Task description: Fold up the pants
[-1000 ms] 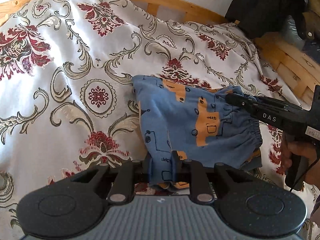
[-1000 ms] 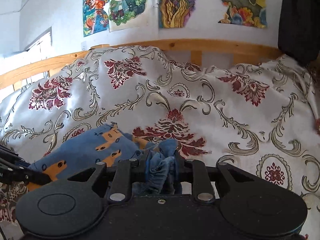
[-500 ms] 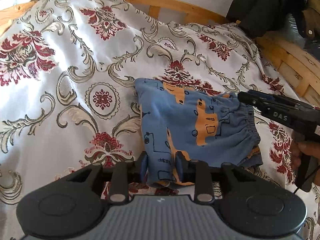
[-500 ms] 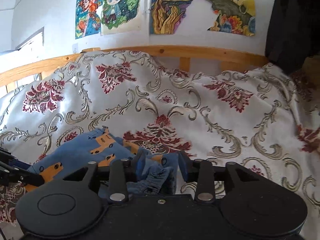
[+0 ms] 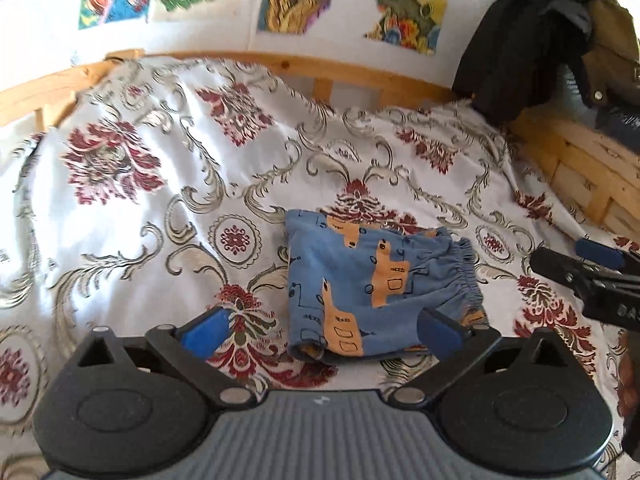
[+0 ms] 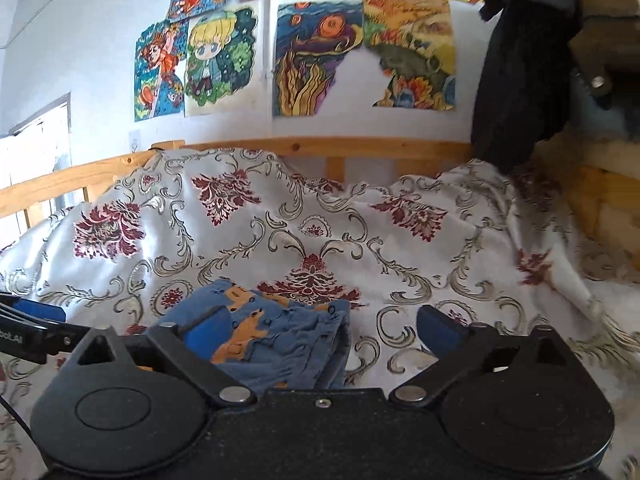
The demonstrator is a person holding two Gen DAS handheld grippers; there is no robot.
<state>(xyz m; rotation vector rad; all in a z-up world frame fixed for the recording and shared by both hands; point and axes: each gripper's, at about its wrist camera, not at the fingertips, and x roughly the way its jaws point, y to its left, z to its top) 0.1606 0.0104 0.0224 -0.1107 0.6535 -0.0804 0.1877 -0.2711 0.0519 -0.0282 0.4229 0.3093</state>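
Pants [image 5: 376, 284] lie folded into a compact bundle on the bedspread [image 5: 160, 216], mid-bed, just beyond my left tool [image 5: 320, 330]. Left tool spread wide, holding nothing, its right finger just over the near right corner of the bundle. Right tool [image 6: 324, 328] also spread wide and empty, pants just ahead and left of centre between its fingers. Fabric looks thin, soft and light, so it will flop and the layers can slide apart; I judge the elastic waistband [image 5: 466, 276] on the right edge or the thick near fold the best places to grip, pinching all layers together. No containers in view. Fold looks about done.
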